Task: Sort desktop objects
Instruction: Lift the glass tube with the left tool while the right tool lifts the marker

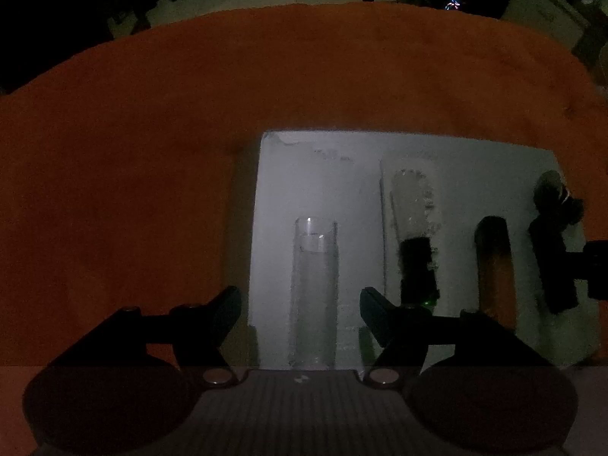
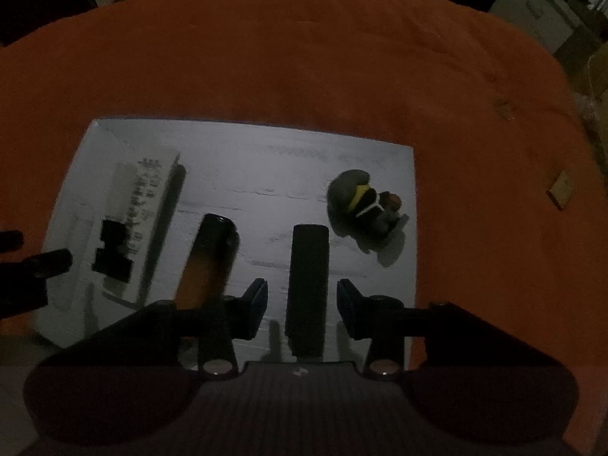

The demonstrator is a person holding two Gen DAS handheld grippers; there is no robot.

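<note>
Right tongs (image 2: 302,306) open, tips low over white board (image 2: 247,174) on orange-covered table (image 2: 304,57). Black bar (image 2: 307,288) lies lengthwise between the two tips, gap each side, no contact visible. Just left of it: dark tube w/ amber lower half (image 2: 207,262), partly behind left tip. Further left: white ribbed block w/ black piece on it (image 2: 140,220). Small dark figure w/ yellow patch (image 2: 364,205) on board far right, apart from bar. Left tongs (image 2: 22,262) at left edge, state unclear. Very dim.
</note>
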